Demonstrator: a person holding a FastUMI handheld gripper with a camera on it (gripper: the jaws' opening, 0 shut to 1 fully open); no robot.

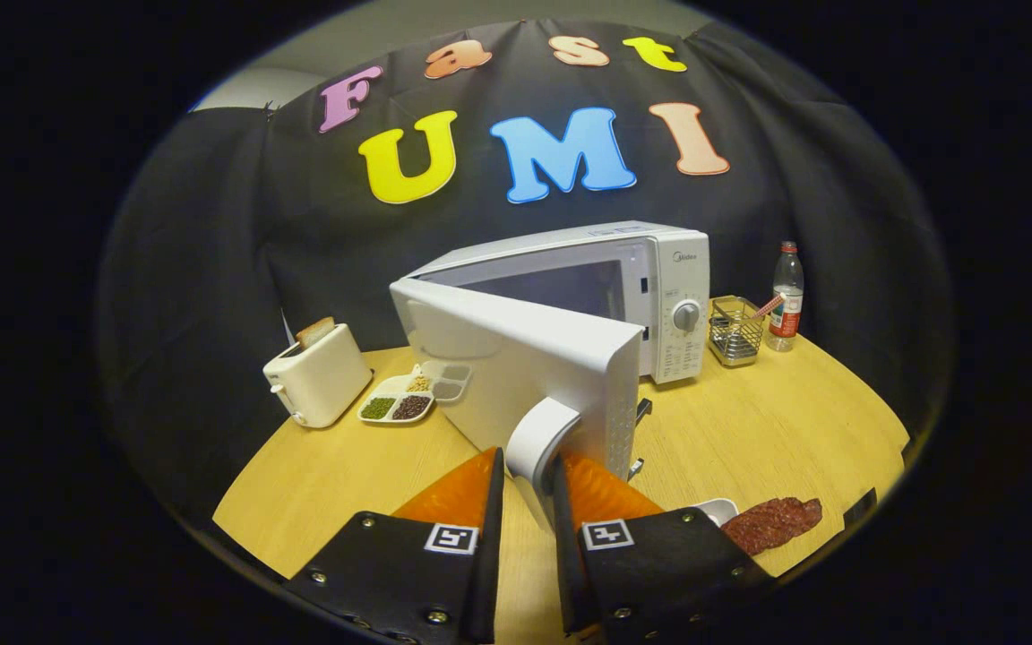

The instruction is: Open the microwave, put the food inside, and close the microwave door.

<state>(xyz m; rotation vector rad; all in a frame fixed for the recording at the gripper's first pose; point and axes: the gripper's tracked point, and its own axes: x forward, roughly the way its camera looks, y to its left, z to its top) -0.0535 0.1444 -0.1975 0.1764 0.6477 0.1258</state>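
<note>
White microwave (650,296) stands mid-table with its door (525,367) swung wide toward the gripper (529,479), whose fingers clamp the door handle (538,439). The food (771,522), a dark meat slab, lies lengthwise just right of the fingers near the wooden table's (776,430) front edge.

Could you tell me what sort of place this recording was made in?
Likely a staged kitchen booth: a microwave, door handle clamped in the gripper, a toaster and a divided snack tray on a wooden table.
</note>
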